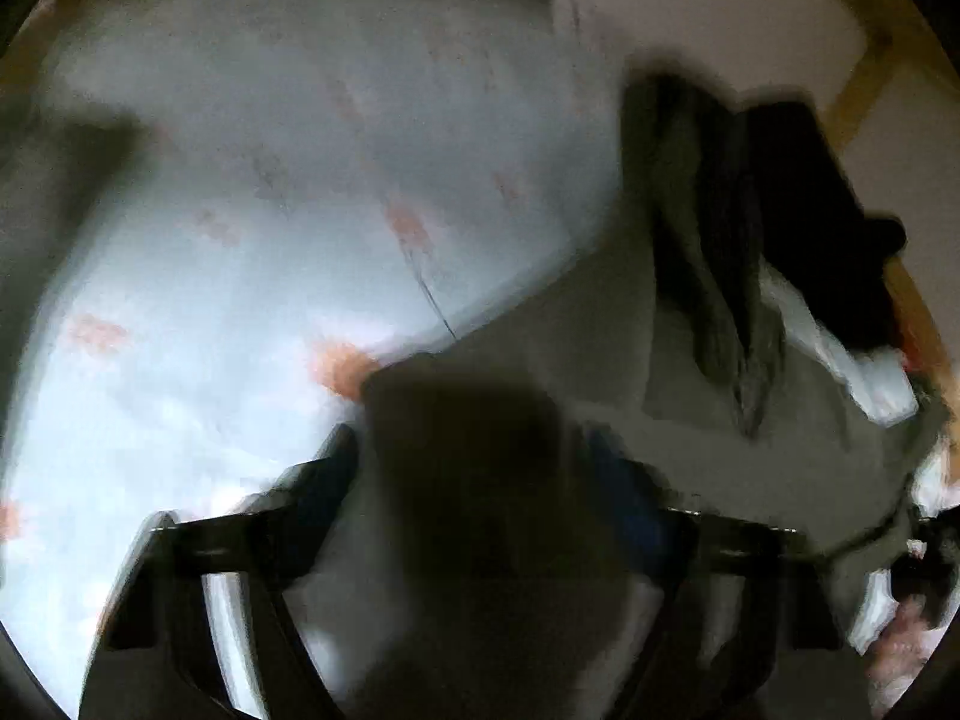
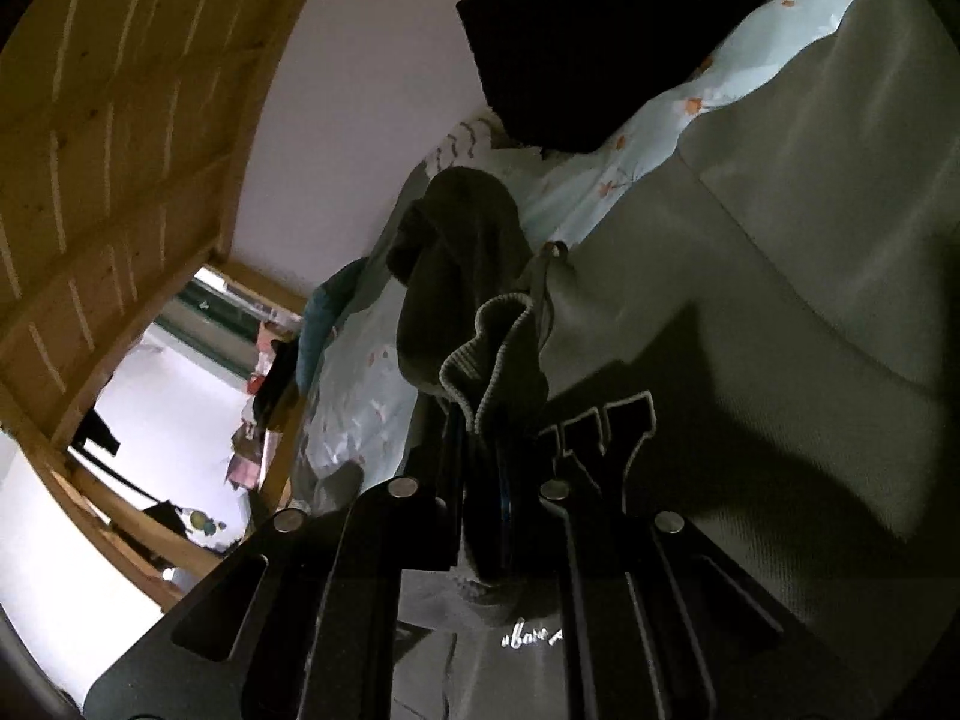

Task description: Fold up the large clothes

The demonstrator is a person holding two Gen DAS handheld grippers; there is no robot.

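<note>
Left wrist view is badly blurred; a pale blue bedsheet with small orange flowers fills the left and centre of the frame, a grey-green sweatshirt spreads over the lower right, and a black garment lies at the right edge beside a strip of wooden frame in the upper right corner; a dark bunch of the sweatshirt's cloth sits at the bottom centre between the two black fingers of the left gripper, hiding the tips, so whether the pads press on it I cannot tell, though the fingers stand somewhat apart. Right wrist view is sharper; wooden slats curve across the upper left, a white wall runs down the middle, and a cluttered room shows through an opening at the lower left; the black garment rests at the top centre on the flowered bedsheet, and the sweatshirt covers the right half of the frame, with black block letters edged in white at centre and small white script near the bottom; the right gripper rises from the bottom centre with its fingers closed tight on a ribbed edge of the sweatshirt, which stands up above the tips in a wavy fold and blocks the view of the bed behind it; a drawstring hangs just to the right of that fold.
</note>
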